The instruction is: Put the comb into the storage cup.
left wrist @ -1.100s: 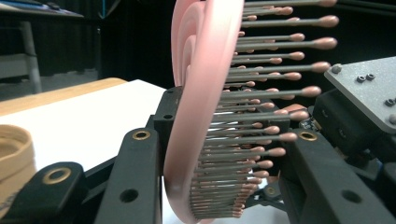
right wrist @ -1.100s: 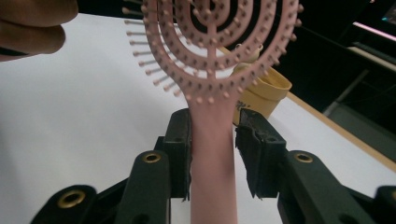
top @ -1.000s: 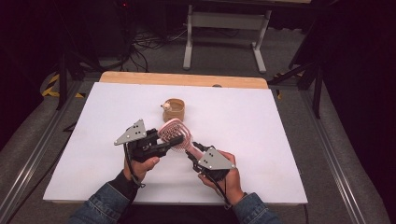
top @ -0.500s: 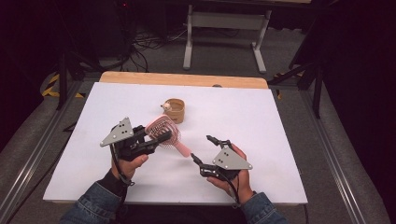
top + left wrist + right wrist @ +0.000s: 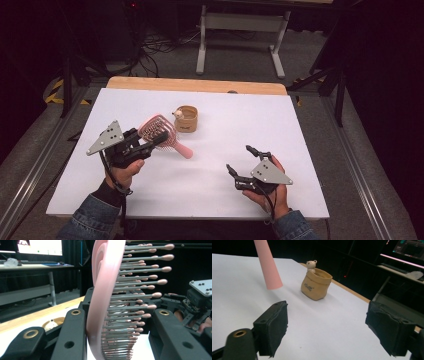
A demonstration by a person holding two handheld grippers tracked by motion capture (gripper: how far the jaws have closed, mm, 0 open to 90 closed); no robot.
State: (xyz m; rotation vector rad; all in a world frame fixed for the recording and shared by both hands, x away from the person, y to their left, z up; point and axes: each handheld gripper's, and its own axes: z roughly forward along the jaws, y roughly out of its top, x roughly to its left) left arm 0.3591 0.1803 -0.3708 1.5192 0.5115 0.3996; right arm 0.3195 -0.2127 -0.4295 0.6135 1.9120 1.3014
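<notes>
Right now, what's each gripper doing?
Left gripper: shut on the pink hairbrush.
Right gripper: open, holding nothing; its jaws have just been opening.

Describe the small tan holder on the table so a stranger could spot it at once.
Start from the white table top and look toward its far wooden edge. Just left of centre stands a small tan sack-shaped pot, beyond the pink plastic hairbrush held in the left gripper. A tiny cream bear figure peeks over its rim.

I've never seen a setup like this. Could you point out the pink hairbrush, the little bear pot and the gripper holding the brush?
pink hairbrush (image 5: 156,129): high view, on its bristled head.
bear pot (image 5: 315,286): right gripper view, on its tan front wall.
left gripper (image 5: 145,144): high view, between its jaw tips, shut on the brush.
</notes>
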